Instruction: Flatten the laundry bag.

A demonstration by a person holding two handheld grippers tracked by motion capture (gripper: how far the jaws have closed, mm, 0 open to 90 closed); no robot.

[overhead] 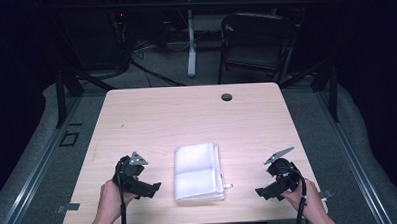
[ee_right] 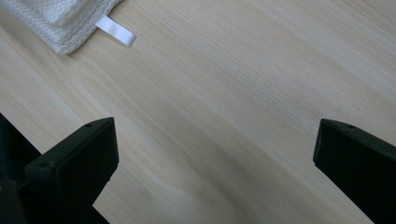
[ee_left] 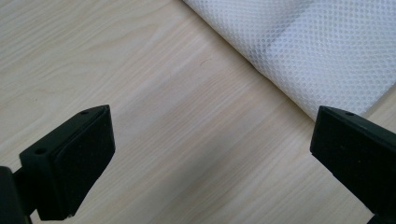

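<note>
A folded white towel (overhead: 198, 172) lies on the near half of the table (overhead: 186, 117), about midway between its left and right edges, with a small white tag (overhead: 228, 185) sticking out of its near right corner. The left gripper (overhead: 151, 186) sits low over the wood just left of the towel, pointing toward it, its jaws spread wide with bare tabletop between them; in the left gripper view the towel's mesh weave (ee_left: 303, 42) lies just beyond the jaw tips, apart from both. The right gripper (overhead: 263, 192) is near the towel's right side, a little farther off than the left one, and points back toward it; its jaws are spread wide too, holding nothing, and in the right gripper view the towel's corner (ee_right: 60, 18) and the tag (ee_right: 116, 31) lie well ahead of them. A hand holds each gripper at the near edge. A small dark disc (overhead: 227, 97) lies near the far edge, and a folding chair (overhead: 256, 40) stands beyond the table
</note>
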